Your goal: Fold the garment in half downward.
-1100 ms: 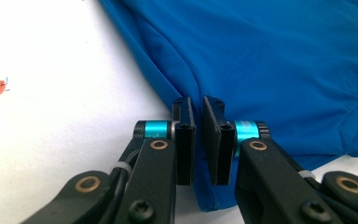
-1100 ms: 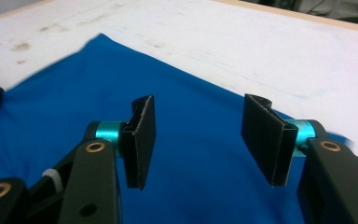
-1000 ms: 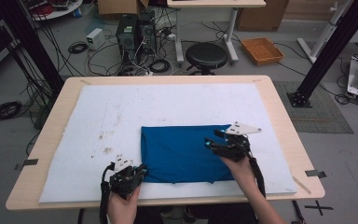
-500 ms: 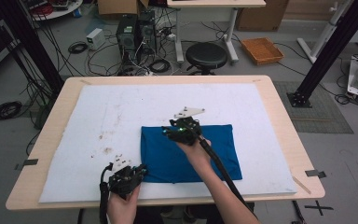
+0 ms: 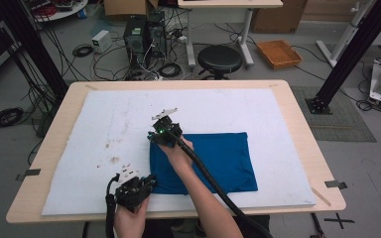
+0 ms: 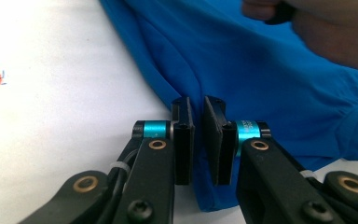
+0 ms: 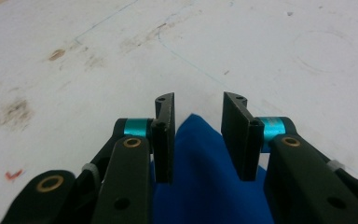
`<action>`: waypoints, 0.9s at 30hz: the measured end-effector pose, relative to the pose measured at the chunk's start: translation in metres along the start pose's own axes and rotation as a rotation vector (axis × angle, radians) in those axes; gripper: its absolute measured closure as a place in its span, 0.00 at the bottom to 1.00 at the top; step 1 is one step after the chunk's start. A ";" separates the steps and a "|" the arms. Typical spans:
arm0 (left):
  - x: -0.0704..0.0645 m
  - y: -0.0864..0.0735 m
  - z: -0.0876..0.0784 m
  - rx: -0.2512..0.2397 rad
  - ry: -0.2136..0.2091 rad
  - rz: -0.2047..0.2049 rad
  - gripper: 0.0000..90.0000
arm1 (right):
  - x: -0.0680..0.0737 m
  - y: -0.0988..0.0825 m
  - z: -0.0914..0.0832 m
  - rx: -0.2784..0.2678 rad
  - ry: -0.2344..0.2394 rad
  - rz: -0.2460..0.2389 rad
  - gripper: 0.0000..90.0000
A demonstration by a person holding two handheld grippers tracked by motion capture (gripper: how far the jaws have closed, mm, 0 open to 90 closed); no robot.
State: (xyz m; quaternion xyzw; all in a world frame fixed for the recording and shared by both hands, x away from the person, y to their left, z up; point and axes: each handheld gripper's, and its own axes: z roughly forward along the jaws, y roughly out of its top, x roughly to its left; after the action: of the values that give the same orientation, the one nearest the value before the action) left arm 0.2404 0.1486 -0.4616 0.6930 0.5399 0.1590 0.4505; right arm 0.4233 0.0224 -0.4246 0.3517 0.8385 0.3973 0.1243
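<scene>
A blue cloth (image 5: 218,158) lies folded on the white mat (image 5: 129,114), right of middle. My left gripper (image 5: 149,182) sits at the cloth's near left corner. In the left gripper view its jaws (image 6: 197,105) stand almost together, pinching a raised fold of the cloth (image 6: 261,70). My right gripper (image 5: 158,135) reaches over the cloth to its far left corner. Its jaws (image 7: 197,100) have just been closing. A peak of the cloth (image 7: 200,177) stands between them with a gap still showing beside the pads.
The mat covers most of the wooden table (image 5: 297,114) and carries brown stains (image 5: 111,159) left of the cloth. Beyond the far edge, on the floor, are a black stool (image 5: 220,58), computer boxes with cables (image 5: 141,37) and an orange tray (image 5: 279,53).
My right gripper has travelled left across the cloth, from its right side to its far left corner. The left gripper has kept its place and grip.
</scene>
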 end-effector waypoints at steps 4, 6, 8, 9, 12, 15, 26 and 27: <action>0.000 0.000 0.000 -0.001 0.002 0.005 0.91 | 0.004 0.005 0.014 0.047 -0.020 -0.012 0.75; 0.000 -0.001 0.000 -0.004 -0.001 0.006 0.91 | 0.007 0.006 0.019 0.054 -0.034 -0.033 0.76; 0.000 -0.001 0.000 -0.005 -0.002 0.004 0.91 | 0.011 0.007 0.024 0.081 -0.060 -0.050 0.77; 0.000 -0.001 0.000 -0.005 -0.001 0.006 0.90 | 0.011 0.006 0.027 0.104 -0.075 -0.072 0.77; 0.000 -0.001 0.000 -0.005 -0.003 0.007 0.90 | 0.012 0.004 0.032 0.118 -0.088 -0.072 0.80; 0.000 -0.001 0.000 -0.005 -0.003 0.007 0.90 | 0.013 0.005 0.032 0.118 -0.087 -0.084 0.91; -0.003 0.002 -0.002 -0.001 -0.007 0.034 0.94 | 0.005 0.014 0.011 0.036 -0.038 -0.041 0.97; -0.004 0.003 -0.003 -0.004 -0.010 0.035 0.95 | 0.003 0.015 0.007 0.025 -0.029 -0.033 0.97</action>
State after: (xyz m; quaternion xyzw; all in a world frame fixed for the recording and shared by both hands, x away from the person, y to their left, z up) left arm 0.2388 0.1458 -0.4567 0.7023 0.5249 0.1645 0.4518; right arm 0.4322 0.0350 -0.4179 0.3452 0.8471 0.3796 0.1383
